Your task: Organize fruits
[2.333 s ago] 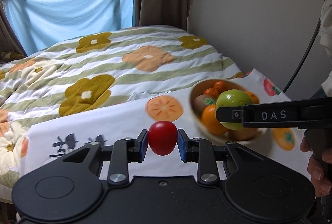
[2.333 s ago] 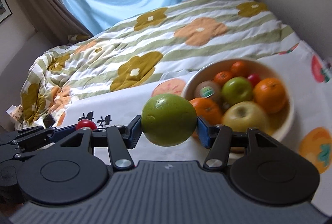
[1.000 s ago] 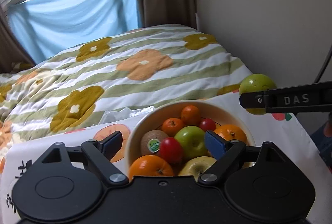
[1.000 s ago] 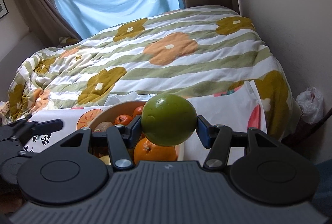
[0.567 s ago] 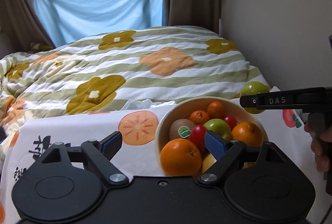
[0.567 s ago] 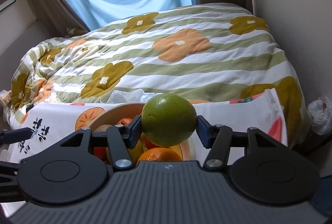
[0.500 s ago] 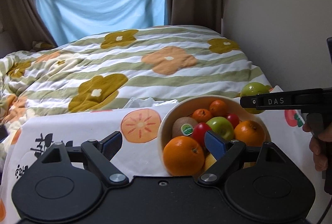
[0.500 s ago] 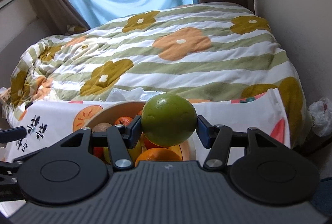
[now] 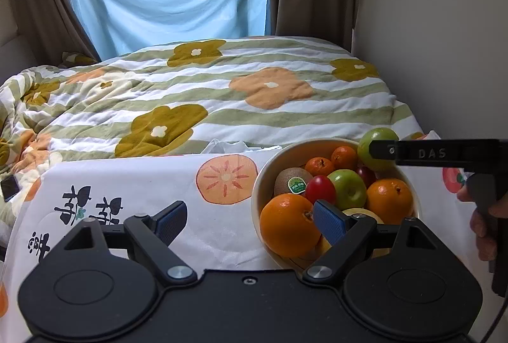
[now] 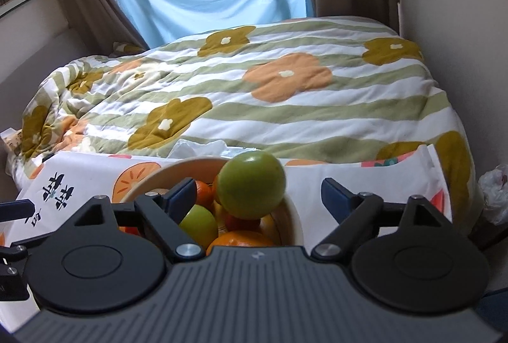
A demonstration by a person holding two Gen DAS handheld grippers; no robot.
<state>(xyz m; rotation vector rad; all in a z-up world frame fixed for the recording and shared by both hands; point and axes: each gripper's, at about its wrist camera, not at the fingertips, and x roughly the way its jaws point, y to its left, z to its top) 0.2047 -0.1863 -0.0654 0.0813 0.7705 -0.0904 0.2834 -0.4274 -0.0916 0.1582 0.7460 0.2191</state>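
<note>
Right wrist — right gripper (image 10: pixel 257 193) spread, green fruit (image 10: pixel 250 184) free.

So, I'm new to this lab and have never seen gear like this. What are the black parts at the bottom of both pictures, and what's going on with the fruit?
No robot arm here: a person holds a two-finger gripper in each hand, each with a camera looking along its fingers. The black shapes are those tools seen from behind. One picture is from the left gripper, open and empty beside the bowl. The other is from the right gripper, open too, with a green fruit between its spread fingers above the bowl; whether it rests on the pile is unclear. The bowl holds oranges, a kiwi and apples, and sits on a printed cloth by a bed.
</note>
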